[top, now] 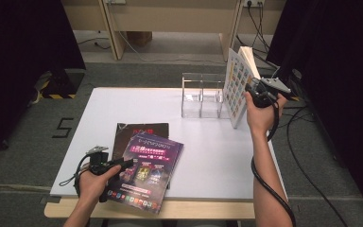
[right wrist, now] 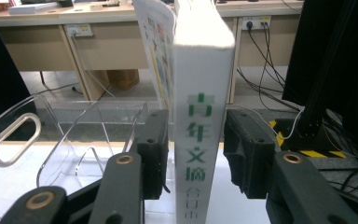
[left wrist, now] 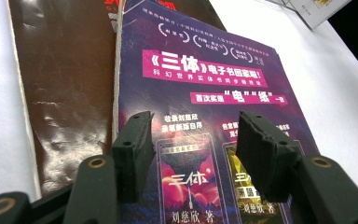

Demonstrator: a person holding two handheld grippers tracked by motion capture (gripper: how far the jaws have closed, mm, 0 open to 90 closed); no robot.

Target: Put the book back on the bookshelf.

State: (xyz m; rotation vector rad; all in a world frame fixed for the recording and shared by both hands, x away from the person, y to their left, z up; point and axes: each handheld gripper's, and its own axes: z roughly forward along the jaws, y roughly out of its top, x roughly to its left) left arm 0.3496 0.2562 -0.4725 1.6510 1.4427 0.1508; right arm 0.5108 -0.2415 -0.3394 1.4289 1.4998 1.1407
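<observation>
The white magazine (top: 238, 85) stands on its lower edge near the table's (top: 208, 156) far right corner, just beside the clear acrylic rack (top: 201, 94), presumably for filing into a slot. The right gripper (right wrist: 198, 154) straddles its spine (right wrist: 198, 140); a gap shows on one side, so the jaws look slack rather than clamped. The left gripper (left wrist: 193, 149) hovers wide open above the purple magazine (left wrist: 205, 93), which lies overlapping a dark brown one (left wrist: 65, 84) at the near left edge.

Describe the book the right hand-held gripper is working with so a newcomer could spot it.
On the white table, look beside the clear acrylic rack near the far right edge. The white book stands upright there between the open jaws of the right hand-held gripper; unlike the flat purple book, it has green spine lettering.
</observation>
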